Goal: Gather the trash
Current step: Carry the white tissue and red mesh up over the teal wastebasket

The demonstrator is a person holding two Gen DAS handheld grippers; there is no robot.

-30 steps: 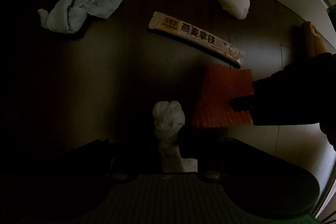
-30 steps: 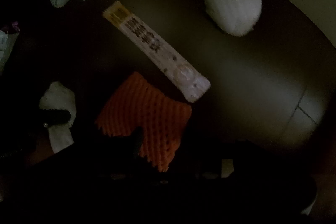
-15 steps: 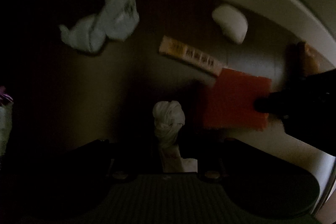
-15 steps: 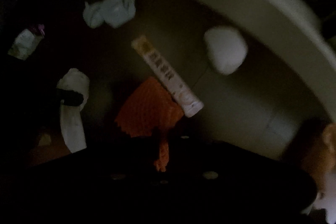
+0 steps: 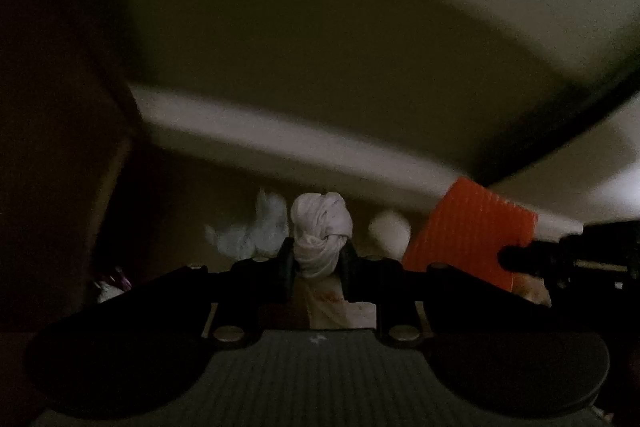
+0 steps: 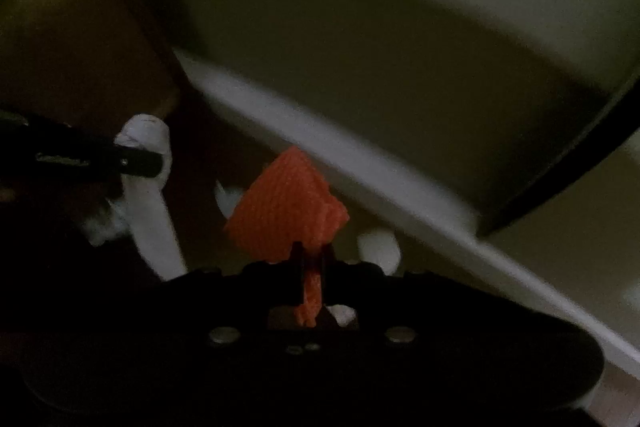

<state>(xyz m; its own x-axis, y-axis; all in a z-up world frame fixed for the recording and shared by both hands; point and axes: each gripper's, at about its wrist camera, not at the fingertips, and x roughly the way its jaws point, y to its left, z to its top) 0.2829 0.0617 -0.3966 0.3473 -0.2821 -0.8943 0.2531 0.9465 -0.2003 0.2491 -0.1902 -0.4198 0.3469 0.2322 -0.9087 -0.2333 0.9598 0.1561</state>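
Note:
My left gripper (image 5: pixel 316 259) is shut on a knotted white plastic wrapper (image 5: pixel 320 227), lifted off the floor; the wrapper also shows in the right wrist view (image 6: pixel 148 187). My right gripper (image 6: pixel 312 259) is shut on an orange foam net (image 6: pixel 288 215), also lifted; the net shows at the right of the left wrist view (image 5: pixel 468 231). On the dark floor behind lie a crumpled pale tissue (image 5: pixel 252 231) and a white rounded wad (image 5: pixel 388 231), the wad also in the right wrist view (image 6: pixel 378 247).
A white baseboard (image 5: pixel 304 151) runs under a pale wall (image 5: pixel 320 39). A brown wooden panel (image 6: pixel 80 39) stands at the left. A small white and purple scrap (image 5: pixel 112 287) lies at the far left. The scene is dim and blurred.
Both grippers have risen from the floor and tilted up toward the wall, carrying the white wrapper and the orange net. The snack bar wrapper has dropped out of view.

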